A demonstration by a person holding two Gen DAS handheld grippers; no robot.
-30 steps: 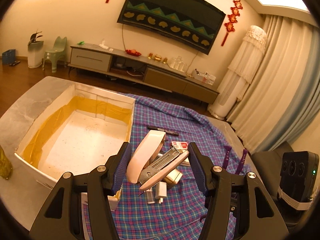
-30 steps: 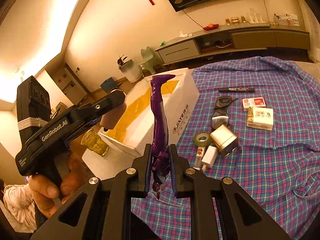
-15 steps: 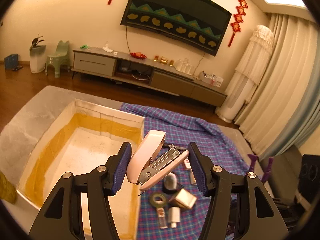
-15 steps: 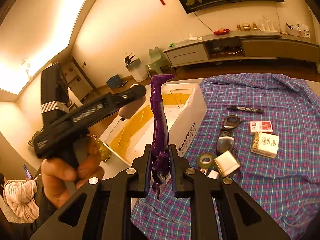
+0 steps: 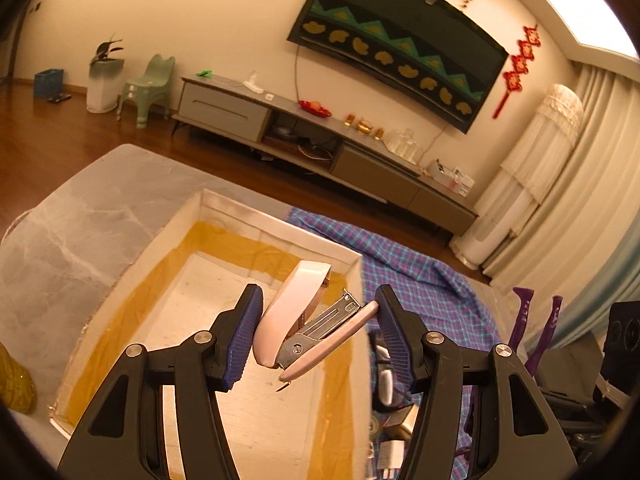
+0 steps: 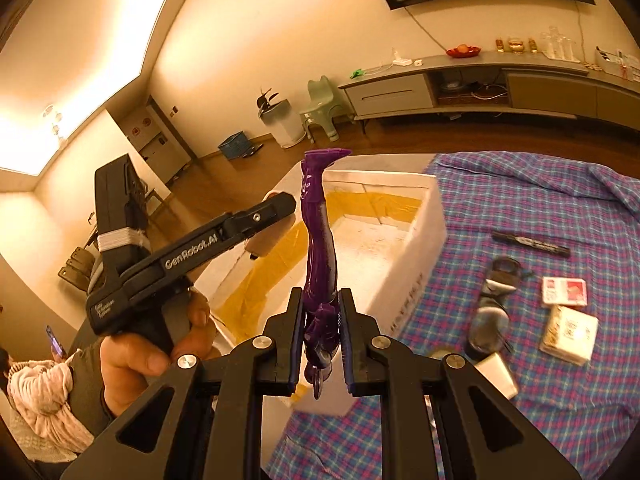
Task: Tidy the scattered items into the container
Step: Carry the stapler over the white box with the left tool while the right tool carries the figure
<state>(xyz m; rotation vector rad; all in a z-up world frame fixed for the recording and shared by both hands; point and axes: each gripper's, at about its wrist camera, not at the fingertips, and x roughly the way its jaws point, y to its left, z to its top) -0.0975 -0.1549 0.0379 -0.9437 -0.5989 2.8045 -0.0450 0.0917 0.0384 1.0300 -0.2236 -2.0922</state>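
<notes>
My left gripper (image 5: 318,332) is shut on a pink and white stapler (image 5: 296,316) and holds it above the white foam box (image 5: 280,222) with yellow tape inside. My right gripper (image 6: 320,336) is shut on a purple figurine (image 6: 320,240) whose legs point up, near the box's (image 6: 424,240) front wall. The left gripper (image 6: 256,220) also shows in the right wrist view, over the box. The figurine's legs (image 5: 524,320) show at the right of the left wrist view.
On the plaid cloth (image 6: 540,200) lie a black marker (image 6: 532,242), glasses (image 6: 496,292), a red card pack (image 6: 566,292), a white box (image 6: 570,334) and a white charger (image 6: 496,372). A yellow glass object (image 5: 14,380) stands left of the box on the grey table (image 5: 80,220).
My left gripper has carried the stapler leftward from above the cloth to above the box. My right gripper has moved with the figurine closer to the box.
</notes>
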